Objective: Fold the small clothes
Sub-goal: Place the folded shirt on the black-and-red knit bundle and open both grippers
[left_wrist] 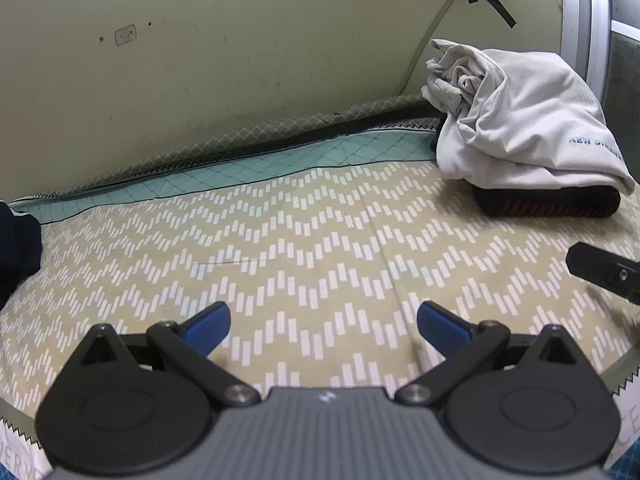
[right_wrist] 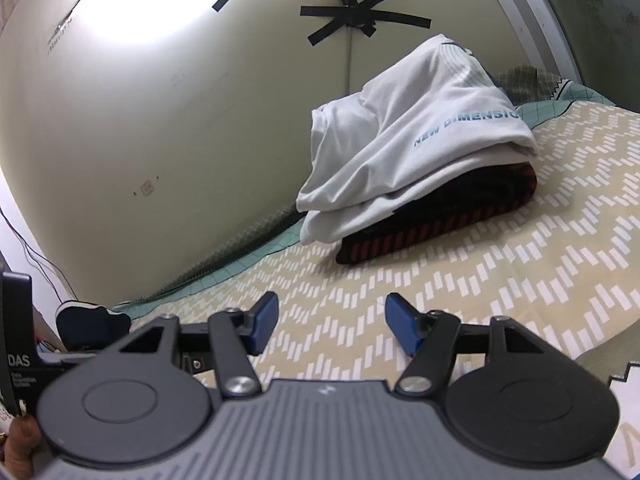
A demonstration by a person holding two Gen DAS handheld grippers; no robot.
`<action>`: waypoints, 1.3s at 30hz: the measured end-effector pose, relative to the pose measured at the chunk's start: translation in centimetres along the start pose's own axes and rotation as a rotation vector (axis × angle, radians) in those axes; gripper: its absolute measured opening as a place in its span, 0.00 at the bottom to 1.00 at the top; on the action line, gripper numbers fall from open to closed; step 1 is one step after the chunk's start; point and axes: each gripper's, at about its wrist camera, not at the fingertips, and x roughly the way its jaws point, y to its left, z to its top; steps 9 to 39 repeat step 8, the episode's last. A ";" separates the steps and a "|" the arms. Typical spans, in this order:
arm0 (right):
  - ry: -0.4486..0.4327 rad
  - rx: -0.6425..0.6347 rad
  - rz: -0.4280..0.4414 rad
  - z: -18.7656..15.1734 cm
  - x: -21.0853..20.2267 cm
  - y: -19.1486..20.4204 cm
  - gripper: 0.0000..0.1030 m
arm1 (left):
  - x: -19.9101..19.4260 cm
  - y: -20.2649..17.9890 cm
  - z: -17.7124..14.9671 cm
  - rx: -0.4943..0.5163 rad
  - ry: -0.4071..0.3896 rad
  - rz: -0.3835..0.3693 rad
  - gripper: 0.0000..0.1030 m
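A crumpled white shirt (left_wrist: 520, 120) with teal lettering lies on a folded black garment with red stripes (left_wrist: 548, 204) at the far right of the bed; the right wrist view shows the same white shirt (right_wrist: 408, 140) and black garment (right_wrist: 440, 220) straight ahead. A dark navy garment (left_wrist: 18, 248) sits at the left edge, also seen as the navy garment (right_wrist: 92, 324). My left gripper (left_wrist: 323, 314) stands wide open over bare sheet, well short of the pile. My right gripper (right_wrist: 332, 308) is open with nothing between its blue pads.
The bed carries a beige sheet with white chevrons (left_wrist: 300, 240) and a teal border (left_wrist: 240, 168) against a pale wall (left_wrist: 240, 60). Black tape and a cable (right_wrist: 356, 20) are on the wall. A black box (right_wrist: 16, 340) and a finger (right_wrist: 20, 444) show at the lower left.
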 end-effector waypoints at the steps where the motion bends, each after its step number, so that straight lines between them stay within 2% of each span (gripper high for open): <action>1: 0.001 -0.001 0.000 0.0 0.0 0.0 0.59 | 0.0 -0.1 0.0 0.005 0.000 0.000 1.00; 7: 0.004 -0.002 0.000 0.0 0.2 0.0 0.59 | -0.3 -0.4 -0.2 0.030 -0.016 -0.020 1.00; 39: 0.004 -0.002 -0.001 0.0 0.2 0.0 0.59 | -0.3 -0.4 -0.2 0.032 -0.020 -0.020 1.00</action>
